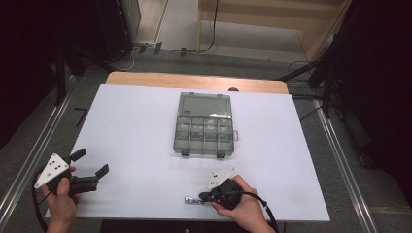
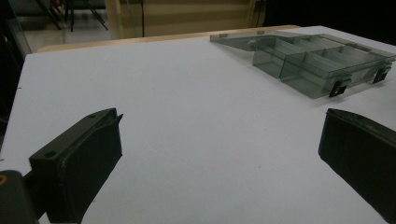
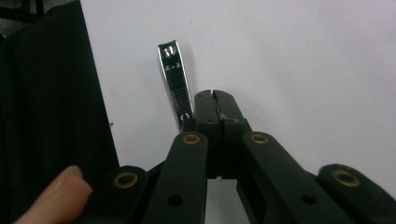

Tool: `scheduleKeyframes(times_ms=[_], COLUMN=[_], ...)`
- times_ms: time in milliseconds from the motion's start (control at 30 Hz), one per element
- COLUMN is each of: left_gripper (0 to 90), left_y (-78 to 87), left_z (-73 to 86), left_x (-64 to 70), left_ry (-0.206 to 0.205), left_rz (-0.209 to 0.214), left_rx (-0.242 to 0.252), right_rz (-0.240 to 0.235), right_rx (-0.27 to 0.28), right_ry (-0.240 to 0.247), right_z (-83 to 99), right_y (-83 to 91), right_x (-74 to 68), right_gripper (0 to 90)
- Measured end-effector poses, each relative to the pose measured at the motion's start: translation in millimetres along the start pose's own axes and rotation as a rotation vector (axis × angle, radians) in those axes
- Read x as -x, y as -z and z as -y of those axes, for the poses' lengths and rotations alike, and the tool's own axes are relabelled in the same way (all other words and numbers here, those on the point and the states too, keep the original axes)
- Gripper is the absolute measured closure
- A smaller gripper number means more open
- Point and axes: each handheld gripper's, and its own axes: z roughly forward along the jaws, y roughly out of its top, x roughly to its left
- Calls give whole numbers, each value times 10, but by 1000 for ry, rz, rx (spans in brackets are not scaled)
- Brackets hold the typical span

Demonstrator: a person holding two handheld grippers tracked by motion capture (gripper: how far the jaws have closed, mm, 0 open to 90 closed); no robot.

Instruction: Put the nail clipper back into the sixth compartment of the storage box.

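A shiny metal nail clipper lies flat on the white table near its front edge. My right gripper rests right beside it, a hand wrapped round its body. In the right gripper view the clipper lies just left of the gripper, whose jaws are pressed together with nothing between them; the clipper's near end is hidden behind the left jaw. At the front left corner my left gripper is held open over bare table, and its own view shows that gripper with jaws wide apart.
A clear grey compartment box stands open at the table's middle, lid laid back; it is also in the left gripper view. The table's front edge runs close beside the clipper, dark floor beyond. A wooden strip borders the far side.
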Motion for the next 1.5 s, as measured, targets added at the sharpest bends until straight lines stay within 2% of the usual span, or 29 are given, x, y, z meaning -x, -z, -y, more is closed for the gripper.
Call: scheduleKeyframes(times_ms=[200, 333, 400, 467, 533, 633, 700, 767, 800, 833, 867, 933, 1000, 1100, 1133, 1200, 1333, 1467, 1500], left_gripper=[0, 0, 0, 0, 0, 0, 0, 0, 0, 0, 0, 0, 0, 0, 0, 0, 0, 0, 0], left_y=[0, 1, 0, -3, -7, -10, -13, -13, -13, -13, -13, -13, -14, -14, -14, -14, -14, -15, -14], left_z=[0, 0, 0, 0, 0, 1, 1, 1, 1, 0, 0, 0, 0, 0, 0, 0, 0, 0, 0], left_x=[1, 1, 0, 2, 5, 6, 7, 9, 9, 10, 11, 12, 12, 13, 14, 14, 12, 14, 14], left_ry=[-1, 0, 3, 1, 1, 0, 0, -1, -1, -3, -3, -5, -5, -6, -6, -7, -7, -8, -7], left_rz=[0, -1, -3, -2, -2, -2, -3, -3, -3, -5, -4, -2, -3, -2, -1, 0, 0, 1, 1], left_rx=[-2, -1, 0, 0, 0, 0, 1, 0, 0, -3, -4, -4, -4, -4, -5, -5, -5, -6, -6], right_rz=[-2, 16, 56, 93, 113, 127, 112, 107, 107, 96, 93, 95, 89, 115, 95, 92, 101, 116, 120], right_rx=[-10, -12, 9, 22, 33, 8, -11, -19, -19, -24, -27, -27, -26, -33, -36, -46, -62, -68, -67], right_ry=[0, 8, 1, -3, -15, -19, -19, -32, -32, -36, -40, -50, -49, -60, -52, -49, -46, -16, 1], right_z=[-8, -17, -26, -38, -53, -89, -119, -152, -152, -186, -203, -234, -246, -284, -300, -314, -330, -342, -341], right_y=[-3, 10, 79, 134, 177, 198, 201, 193, 193, 184, 179, 168, 164, 125, 91, 47, -48, -118, -130], right_x=[-33, -46, -47, -48, -35, -35, -48, -67, -67, -88, -95, -117, -130, -174, -194, -210, -245, -286, -297], right_gripper=[900, 900, 894, 806, 681, 441, 361, 219, 219, 133, 109, 0, 0, 0, 0, 0, 180, 371, 396])
